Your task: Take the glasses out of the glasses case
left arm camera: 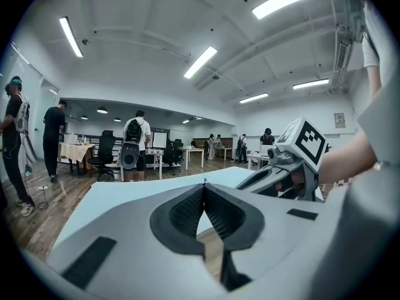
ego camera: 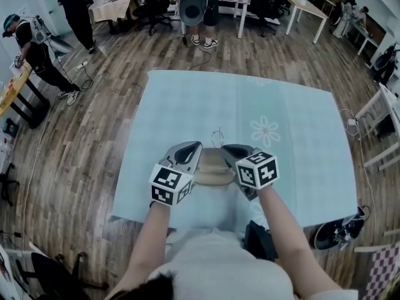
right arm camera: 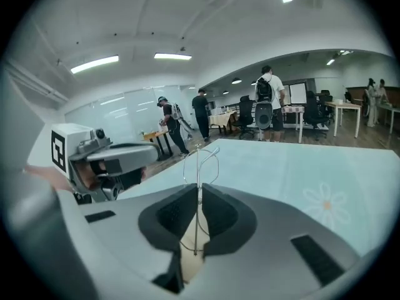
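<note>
On the light blue tablecloth (ego camera: pixel 187 105), near its front edge, lies a beige glasses case (ego camera: pixel 212 170) between my two grippers. My right gripper (ego camera: pixel 228 150) is shut on thin wire-framed glasses (right arm camera: pixel 201 158), which stand upright out of its jaws just above the case (right arm camera: pixel 190 255). In the head view the glasses (ego camera: pixel 217 136) show as a faint wire loop beyond the case. My left gripper (ego camera: pixel 195 149) hangs over the case's left end with its tips (left arm camera: pixel 204 185) meeting. I see nothing between them. A strip of the case (left arm camera: pixel 209 252) shows under its jaws.
A daisy print (ego camera: pixel 265 131) marks the cloth to the right. Wooden floor surrounds the table, with several people (ego camera: pixel 34 49) and office desks (ego camera: pixel 112 5) at the back. A black bag (ego camera: pixel 340 230) lies at the table's front right corner.
</note>
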{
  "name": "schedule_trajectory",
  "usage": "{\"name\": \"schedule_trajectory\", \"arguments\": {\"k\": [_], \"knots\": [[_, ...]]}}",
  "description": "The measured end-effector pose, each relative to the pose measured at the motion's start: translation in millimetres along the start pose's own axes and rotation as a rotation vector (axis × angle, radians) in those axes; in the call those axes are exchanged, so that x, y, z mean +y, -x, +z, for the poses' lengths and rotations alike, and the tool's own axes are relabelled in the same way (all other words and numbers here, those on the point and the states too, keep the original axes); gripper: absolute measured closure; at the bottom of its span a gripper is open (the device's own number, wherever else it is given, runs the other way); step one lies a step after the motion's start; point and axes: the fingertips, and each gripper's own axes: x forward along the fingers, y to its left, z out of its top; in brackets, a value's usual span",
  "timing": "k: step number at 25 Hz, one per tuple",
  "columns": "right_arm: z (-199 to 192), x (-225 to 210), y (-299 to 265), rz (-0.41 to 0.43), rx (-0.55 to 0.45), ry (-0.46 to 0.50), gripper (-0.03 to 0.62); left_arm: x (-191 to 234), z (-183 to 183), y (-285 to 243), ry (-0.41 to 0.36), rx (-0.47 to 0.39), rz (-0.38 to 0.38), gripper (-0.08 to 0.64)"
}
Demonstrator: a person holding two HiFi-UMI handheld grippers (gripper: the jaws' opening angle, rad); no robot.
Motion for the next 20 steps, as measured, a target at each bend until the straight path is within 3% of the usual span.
{"name": "schedule_trajectory", "arguments": {"k": [9,17,20], "knots": [[24.8,-6.5,34.8,-0.079,-0.168,-0.132,0.563,-6.5,10.7,-1.2,-0.008,-0.049,0.008,0.551],[39.7,-6.2,56.4,-0.174,-0.245,-0.134,0.563,-12.1,17.0,1.0,-0.022,-0.080,-0.014,0.551],[45.6,-1.4,63.6,-0.193,-0.274,-0.090,0.563,-16.4,23.6,1.0,-0.029,-0.096,-0.020,0.551]]}}
